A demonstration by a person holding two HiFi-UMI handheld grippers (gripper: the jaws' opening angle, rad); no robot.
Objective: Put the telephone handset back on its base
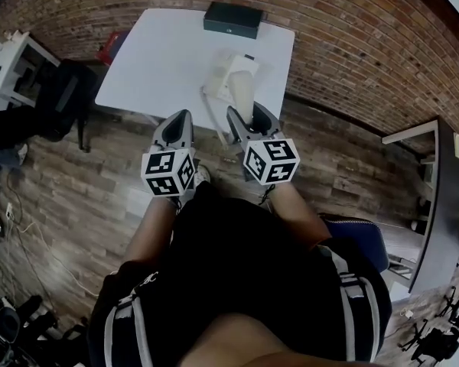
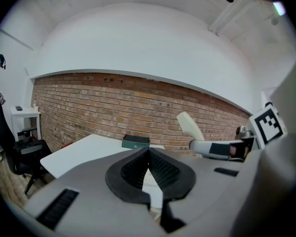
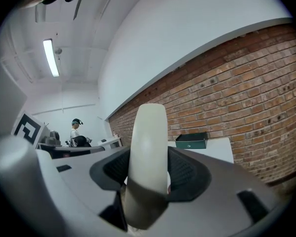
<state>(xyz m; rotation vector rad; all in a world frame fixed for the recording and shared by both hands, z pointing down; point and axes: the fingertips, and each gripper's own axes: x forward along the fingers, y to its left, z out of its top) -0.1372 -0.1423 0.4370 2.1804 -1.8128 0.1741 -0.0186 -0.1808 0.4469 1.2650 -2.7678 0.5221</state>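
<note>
The right hand-held gripper (image 1: 249, 118) clamps a cream plastic telephone handset (image 3: 147, 147). The left hand-held gripper (image 1: 180, 118) has its jaws together, empty.

Grey left gripper (image 1: 182, 115) and right gripper (image 1: 247, 112) bear black-and-white marker cubes (image 1: 168, 173); the person wears a pale-striped black top (image 1: 237, 270).

No words, numbers or brand names can be read. Black-and-white square markers are borne on the cubes of the left gripper (image 1: 182, 115) and the right gripper (image 1: 246, 112), at the frame's centre. A small pale mark is seen on the dark green box (image 1: 233, 19) at the top, too small to be read.
</note>
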